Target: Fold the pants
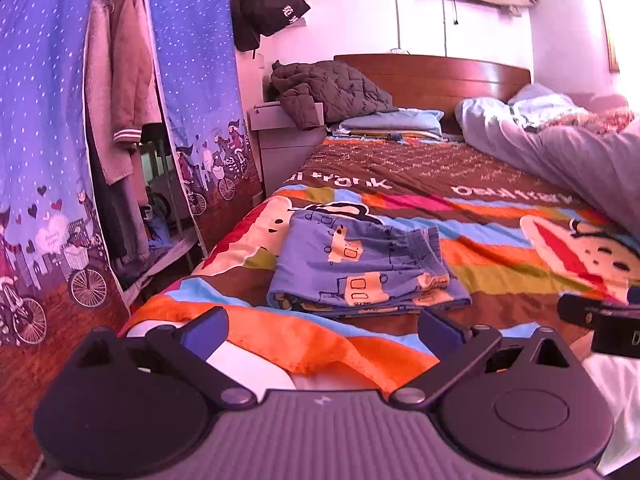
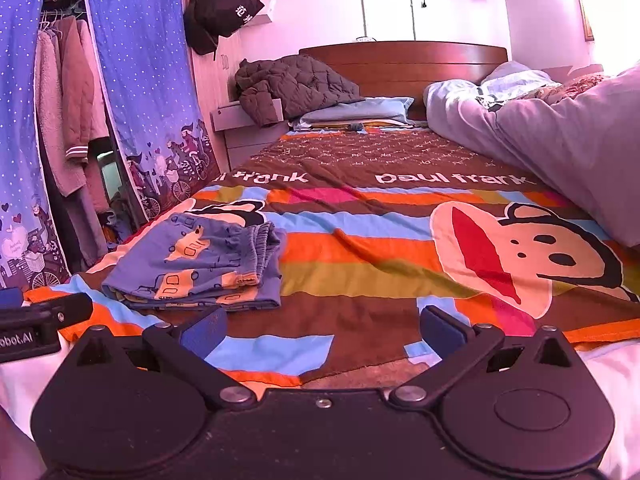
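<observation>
The blue pants (image 1: 366, 266) with yellow car prints lie folded in a compact stack on the striped cartoon blanket (image 1: 480, 216), waistband on the right side. They also show in the right wrist view (image 2: 200, 264), at the left. My left gripper (image 1: 320, 330) is open and empty, just short of the pants' near edge. My right gripper (image 2: 323, 330) is open and empty, to the right of the pants over bare blanket (image 2: 380, 240). The right gripper's body shows at the right edge of the left wrist view (image 1: 600, 320).
A grey duvet (image 2: 560, 144) is heaped along the bed's right side. A dark quilted jacket (image 2: 292, 84) lies on the nightstand by the wooden headboard (image 2: 404, 58). A fabric wardrobe with blue curtains (image 1: 192, 80) stands left of the bed.
</observation>
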A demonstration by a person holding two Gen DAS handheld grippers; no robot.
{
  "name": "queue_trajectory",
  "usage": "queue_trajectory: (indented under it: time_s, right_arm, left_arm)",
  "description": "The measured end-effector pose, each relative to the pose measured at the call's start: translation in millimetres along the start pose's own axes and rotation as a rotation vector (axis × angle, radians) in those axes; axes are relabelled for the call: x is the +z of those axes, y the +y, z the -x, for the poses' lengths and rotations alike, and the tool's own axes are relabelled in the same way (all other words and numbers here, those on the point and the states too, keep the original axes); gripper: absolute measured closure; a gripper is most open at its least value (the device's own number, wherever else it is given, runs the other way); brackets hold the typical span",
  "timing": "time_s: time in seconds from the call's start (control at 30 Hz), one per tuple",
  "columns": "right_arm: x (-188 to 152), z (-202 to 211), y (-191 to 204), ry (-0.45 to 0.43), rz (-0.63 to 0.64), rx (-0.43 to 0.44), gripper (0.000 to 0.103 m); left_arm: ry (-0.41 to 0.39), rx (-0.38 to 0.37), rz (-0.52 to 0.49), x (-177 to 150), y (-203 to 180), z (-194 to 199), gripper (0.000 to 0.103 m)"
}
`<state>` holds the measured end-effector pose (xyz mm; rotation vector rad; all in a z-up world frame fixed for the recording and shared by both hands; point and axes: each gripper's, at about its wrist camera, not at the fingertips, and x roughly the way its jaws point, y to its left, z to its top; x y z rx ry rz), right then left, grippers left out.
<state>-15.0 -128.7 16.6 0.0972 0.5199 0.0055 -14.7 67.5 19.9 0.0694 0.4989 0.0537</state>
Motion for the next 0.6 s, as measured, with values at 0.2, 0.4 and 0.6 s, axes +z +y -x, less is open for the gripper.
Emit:
queue_trajectory:
  time_s: [0.2,0.4,0.6]
  right_arm:
    - [-0.3,-0.3,-0.9,0.002,-0.001,0.0,0.001]
    - [-0.3,-1.3,-0.5,0.008,-0.002,0.0,0.001]
    - [-0.5,-1.7,0.7,0.009,-0.001,0.0,0.001]
  left_arm:
    - [-0.003,-0.005,-0.016,-0.7,-2.2,-0.2,0.0]
    - [-0.014,0.005,-0.035,-2.9,-2.8,0.5,0.0]
    - [-0.026,0.013,-0.046,-3.9,-3.2,1.6,0.0]
